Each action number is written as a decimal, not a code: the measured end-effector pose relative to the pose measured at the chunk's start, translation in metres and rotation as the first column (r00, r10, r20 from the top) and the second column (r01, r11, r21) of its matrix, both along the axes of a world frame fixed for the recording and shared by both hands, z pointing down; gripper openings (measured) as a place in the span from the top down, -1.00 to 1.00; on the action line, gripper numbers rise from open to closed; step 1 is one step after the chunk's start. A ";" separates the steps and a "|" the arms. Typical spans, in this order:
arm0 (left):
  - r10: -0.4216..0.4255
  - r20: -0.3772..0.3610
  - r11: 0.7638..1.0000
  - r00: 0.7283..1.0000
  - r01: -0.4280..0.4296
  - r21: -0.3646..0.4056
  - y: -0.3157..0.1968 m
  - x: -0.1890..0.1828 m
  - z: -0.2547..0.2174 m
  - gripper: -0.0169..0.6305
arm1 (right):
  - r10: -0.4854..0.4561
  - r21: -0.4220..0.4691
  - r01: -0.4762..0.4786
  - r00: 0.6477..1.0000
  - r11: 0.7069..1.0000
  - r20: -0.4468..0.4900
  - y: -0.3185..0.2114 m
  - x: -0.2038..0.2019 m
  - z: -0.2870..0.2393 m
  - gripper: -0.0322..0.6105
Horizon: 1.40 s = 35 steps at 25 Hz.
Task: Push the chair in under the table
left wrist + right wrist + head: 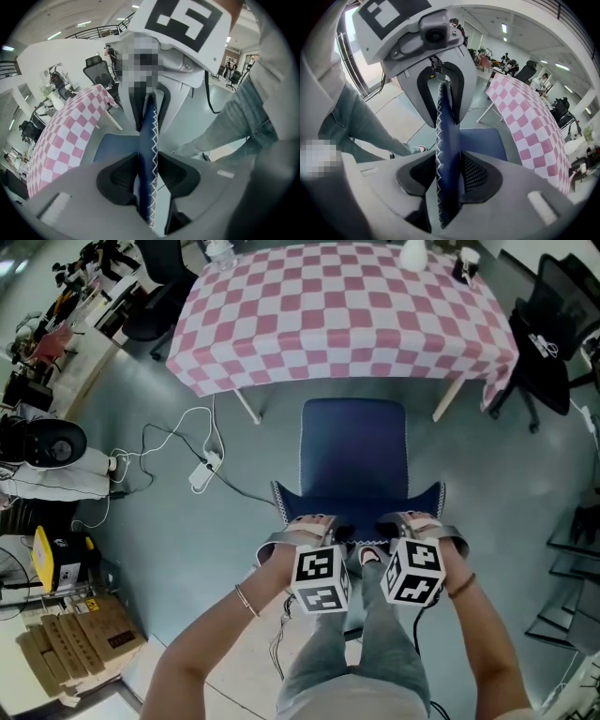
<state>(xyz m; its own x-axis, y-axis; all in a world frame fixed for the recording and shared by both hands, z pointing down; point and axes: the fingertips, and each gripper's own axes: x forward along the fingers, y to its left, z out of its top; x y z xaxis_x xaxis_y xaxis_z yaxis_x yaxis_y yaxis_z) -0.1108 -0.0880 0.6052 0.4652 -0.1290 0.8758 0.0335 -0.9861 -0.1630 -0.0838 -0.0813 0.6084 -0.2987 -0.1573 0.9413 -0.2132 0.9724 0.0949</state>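
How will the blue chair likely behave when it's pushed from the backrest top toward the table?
The chair probably slides rather than tips on the smooth floor, though pushing high risks rocking. Its stitched backrest looks thin between the left tool and right tool, so it may flex slightly.

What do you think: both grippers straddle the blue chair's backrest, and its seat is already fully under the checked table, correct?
No. The left gripper and right gripper do straddle the backrest, but the head view shows the seat still out in front of the checked table.
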 end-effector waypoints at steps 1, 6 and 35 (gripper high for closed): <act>-0.002 0.000 1.000 1.000 0.002 -0.002 -0.001 0.001 0.001 0.55 | 0.002 0.001 -0.002 1.000 1.000 0.002 -0.001 0.000 0.001 0.51; -0.028 -0.013 0.999 1.000 0.027 -0.032 -0.001 0.001 0.007 0.55 | 0.022 -0.009 -0.021 0.999 1.000 0.050 -0.003 -0.002 0.003 0.51; -0.075 -0.034 0.993 0.997 0.071 -0.096 -0.031 0.013 0.009 0.66 | 0.035 -0.041 -0.031 0.993 0.999 0.110 -0.033 0.008 0.005 0.58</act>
<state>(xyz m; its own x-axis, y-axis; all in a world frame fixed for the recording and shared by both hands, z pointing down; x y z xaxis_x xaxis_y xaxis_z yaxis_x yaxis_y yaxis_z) -0.0983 -0.1192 0.6144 0.4899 -0.0807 0.8680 -0.0434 -0.9967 -0.0682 -0.0757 -0.1144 0.6131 -0.3967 -0.1328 0.9083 -0.2523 0.9671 0.0312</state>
